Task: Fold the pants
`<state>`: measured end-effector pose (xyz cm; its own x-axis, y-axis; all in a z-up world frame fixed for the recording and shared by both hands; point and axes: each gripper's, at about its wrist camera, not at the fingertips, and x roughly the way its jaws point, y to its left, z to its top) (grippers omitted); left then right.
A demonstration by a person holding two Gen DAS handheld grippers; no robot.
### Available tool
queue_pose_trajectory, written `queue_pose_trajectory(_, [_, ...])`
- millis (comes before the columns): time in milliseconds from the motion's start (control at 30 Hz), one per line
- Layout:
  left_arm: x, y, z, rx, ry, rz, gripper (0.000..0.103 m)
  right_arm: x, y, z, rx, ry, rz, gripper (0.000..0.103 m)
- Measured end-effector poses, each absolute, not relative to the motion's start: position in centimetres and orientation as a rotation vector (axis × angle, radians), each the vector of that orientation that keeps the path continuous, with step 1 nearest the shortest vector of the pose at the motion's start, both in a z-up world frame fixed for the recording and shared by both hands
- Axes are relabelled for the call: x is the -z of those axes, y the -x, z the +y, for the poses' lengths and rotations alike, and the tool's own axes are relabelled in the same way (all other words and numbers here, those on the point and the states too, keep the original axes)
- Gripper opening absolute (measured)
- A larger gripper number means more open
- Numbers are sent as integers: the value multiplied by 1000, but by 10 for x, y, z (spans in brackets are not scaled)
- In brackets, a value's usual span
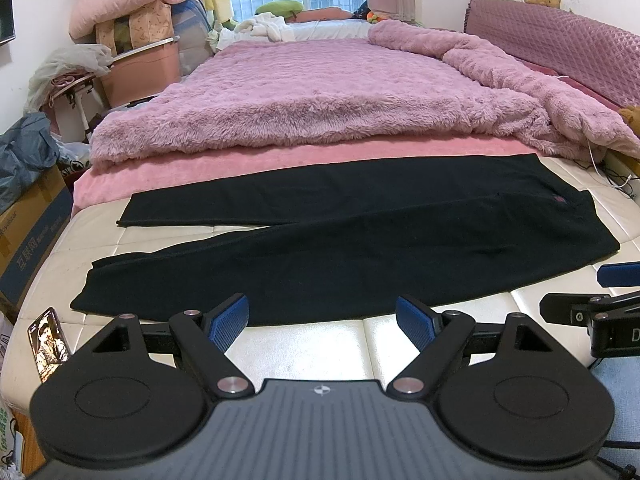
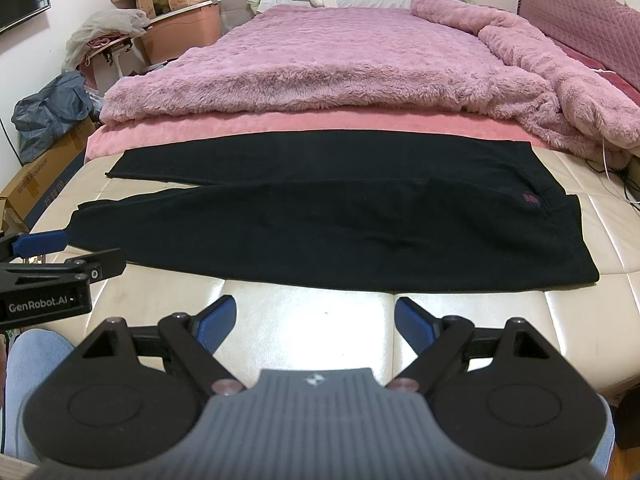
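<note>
Black pants (image 1: 320, 240) lie flat across the cream mattress (image 1: 312, 344), legs to the left, waist to the right. They also show in the right wrist view (image 2: 340, 224), with a small red logo (image 2: 530, 199) near the waist. My left gripper (image 1: 322, 320) is open and empty, just in front of the near leg's edge. My right gripper (image 2: 315, 318) is open and empty, above the bare mattress (image 2: 312, 320) short of the pants' near edge. Each gripper shows at the side of the other's view: the right gripper (image 1: 600, 292), the left gripper (image 2: 68, 252).
A fluffy pink blanket (image 1: 312, 96) covers the bed behind the pants. A phone (image 1: 48, 340) lies at the mattress's left corner. Cardboard boxes (image 1: 32, 236), bags and a pink bin (image 1: 140, 72) crowd the left side. A cable (image 1: 600, 168) hangs at the right.
</note>
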<state>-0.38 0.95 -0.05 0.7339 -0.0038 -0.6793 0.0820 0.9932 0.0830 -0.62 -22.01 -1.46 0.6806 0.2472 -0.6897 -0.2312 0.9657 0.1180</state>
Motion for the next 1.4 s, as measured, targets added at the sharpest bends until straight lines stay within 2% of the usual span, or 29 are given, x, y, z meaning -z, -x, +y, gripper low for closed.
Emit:
queue_pose_trajectory(367, [6,-2,10,56,-119,731,97,15,0,-226,-265,-22,765,82])
queue_pose_trajectory(500, [12,-15,20,69,-141,705,92,16,-8,-243,-280,-13,689,82])
queue_pose_trajectory(633, [24,-38,37,57,-173,710,90,21,-23,-262,-269,61,577,82])
queue_pose_trajectory(800, [49,-65,62,48,-242,729,71,32,-65,-290,-239,117,592,82])
queue_pose_trajectory(867, [61,-73,74,60,-294,732,71,39,-82,-300,-213,140,623,81])
queue_pose_trajectory(933, [72,-77,82,64,-356,740,71,48,-99,-310,-181,193,655,77])
queue_pose_trajectory(1000, [83,-79,90,56,-430,755,71,57,-114,-319,-163,255,680,63])
queue_pose_trajectory(1100, [100,-82,101,51,-557,780,71,77,-135,-336,-159,327,745,49])
queue_pose_trajectory(1267, [122,-83,117,65,-710,838,70,105,-155,-359,-153,471,823,45])
queue_pose_trajectory(1400, [138,-86,129,54,-850,870,62,116,-168,-380,-123,522,861,45])
